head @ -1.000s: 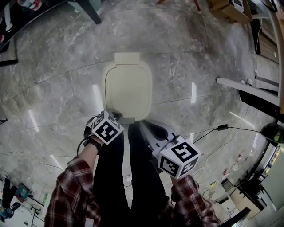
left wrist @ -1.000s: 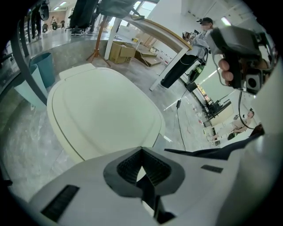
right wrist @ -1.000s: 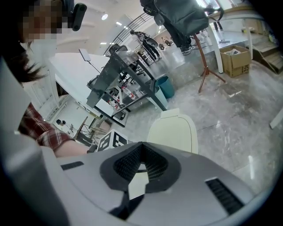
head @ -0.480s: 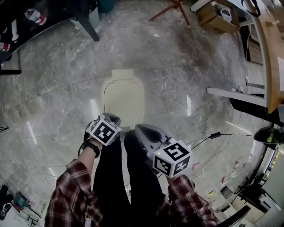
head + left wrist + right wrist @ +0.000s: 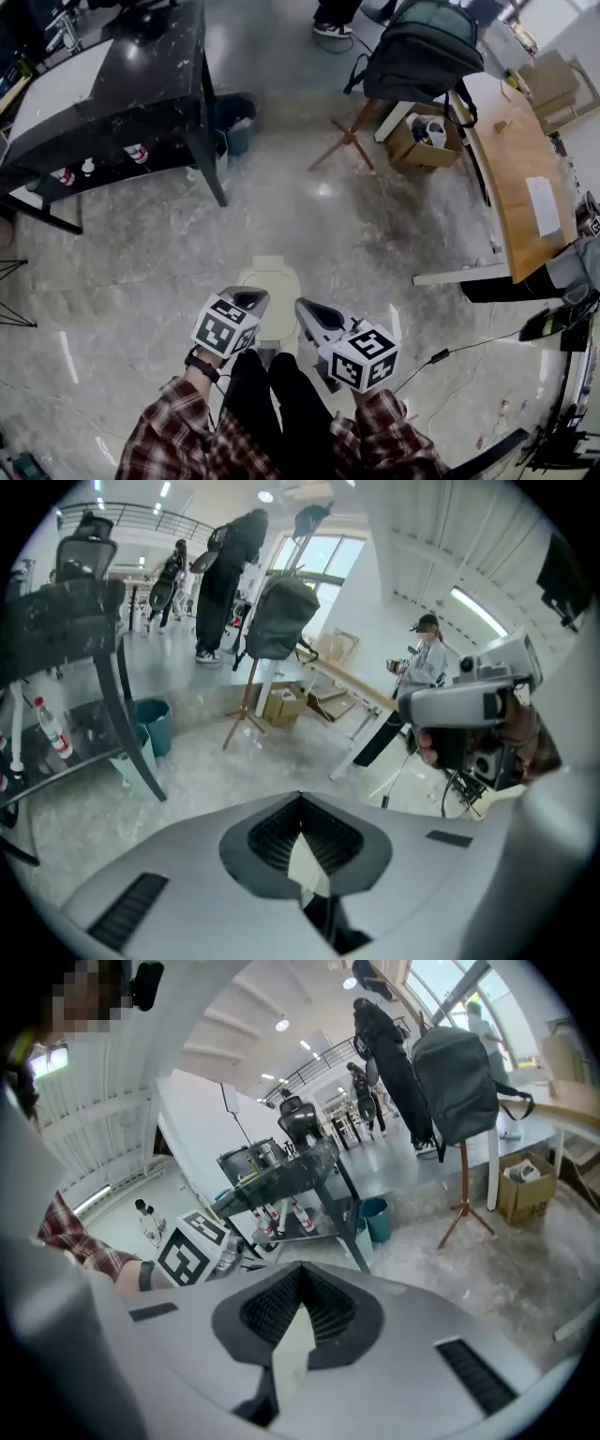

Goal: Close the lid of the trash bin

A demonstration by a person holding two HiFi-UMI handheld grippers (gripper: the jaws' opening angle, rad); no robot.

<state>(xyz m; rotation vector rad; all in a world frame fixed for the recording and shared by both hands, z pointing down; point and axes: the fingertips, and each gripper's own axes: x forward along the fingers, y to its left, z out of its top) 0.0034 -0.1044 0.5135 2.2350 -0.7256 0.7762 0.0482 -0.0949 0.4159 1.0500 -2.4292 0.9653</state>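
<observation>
The cream trash bin stands on the marble floor just ahead of the person's legs, its lid down flat. My left gripper hangs over the bin's near left edge, shut with nothing in it. My right gripper is to the right of the bin, also shut and empty. In the left gripper view the left gripper points out across the room, and the bin is out of sight. In the right gripper view the right gripper points the same way, with the left cube beside it.
A black table stands far left with a teal bin beside it. A backpack hangs on a stand, with a cardboard box and a wooden desk to the right. A cable lies on the floor.
The head view has lifted, so the bin now looks smaller and lower in the picture. Both grippers have drawn closer together near the body. The lid has stayed down.
</observation>
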